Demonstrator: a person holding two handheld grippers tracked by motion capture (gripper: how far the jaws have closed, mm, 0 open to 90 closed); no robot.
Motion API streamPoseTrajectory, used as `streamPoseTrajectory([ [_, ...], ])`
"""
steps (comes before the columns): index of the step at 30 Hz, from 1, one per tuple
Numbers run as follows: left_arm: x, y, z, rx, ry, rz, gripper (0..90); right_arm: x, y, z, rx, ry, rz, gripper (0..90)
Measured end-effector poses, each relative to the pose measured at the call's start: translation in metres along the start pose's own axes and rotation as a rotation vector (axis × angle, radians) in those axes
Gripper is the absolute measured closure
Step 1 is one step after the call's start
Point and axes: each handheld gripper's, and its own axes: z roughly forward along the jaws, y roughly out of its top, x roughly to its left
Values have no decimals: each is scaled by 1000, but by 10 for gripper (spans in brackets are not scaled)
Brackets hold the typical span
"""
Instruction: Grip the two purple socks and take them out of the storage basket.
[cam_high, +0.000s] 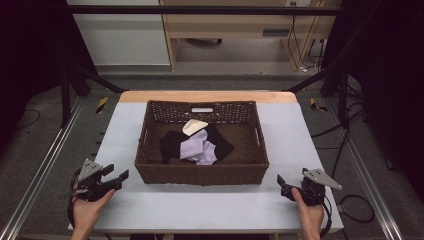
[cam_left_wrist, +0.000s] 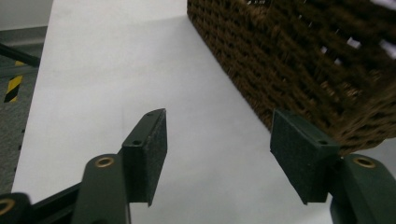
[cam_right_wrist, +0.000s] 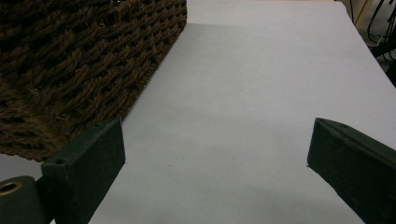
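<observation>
White desk (cam_high: 150, 210) with a wooden far edge, carrying one brown wicker basket (cam_high: 200, 175) at centre, slightly toward 12 o'clock.

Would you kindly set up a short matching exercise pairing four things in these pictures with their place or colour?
Things:
1. basket
2. lilac cloth
3. left gripper
4. cream cloth

Descriptions:
A. near the basket's far wall
B. brown woven, mid-table
C. open, by the basket's near left corner
D. crumpled on top of the black cloth

Pairs: 1-B, 2-D, 3-C, 4-A
</observation>
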Motion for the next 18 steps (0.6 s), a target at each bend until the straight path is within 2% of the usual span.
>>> streamPoseTrajectory([
  [2,-1,2,-2,-6,-3,-1,378,-1,0,0,-2,-2,2,46],
  [5,-5,9,-8,-46,-15,-1,388,-1,-1,0,-9,-6,7,46],
  [8,-6,15,-13,-79,-8,-7,408,-2,-1,0,-8,-7,15,49],
  [14,-8,29,-19,-116,-15,-15,412,-3,-2,0,-10,-4,24,49],
  [18,-12,49,-22,-160,-32,-12,412,-3,-2,0,-4,2,32,49],
])
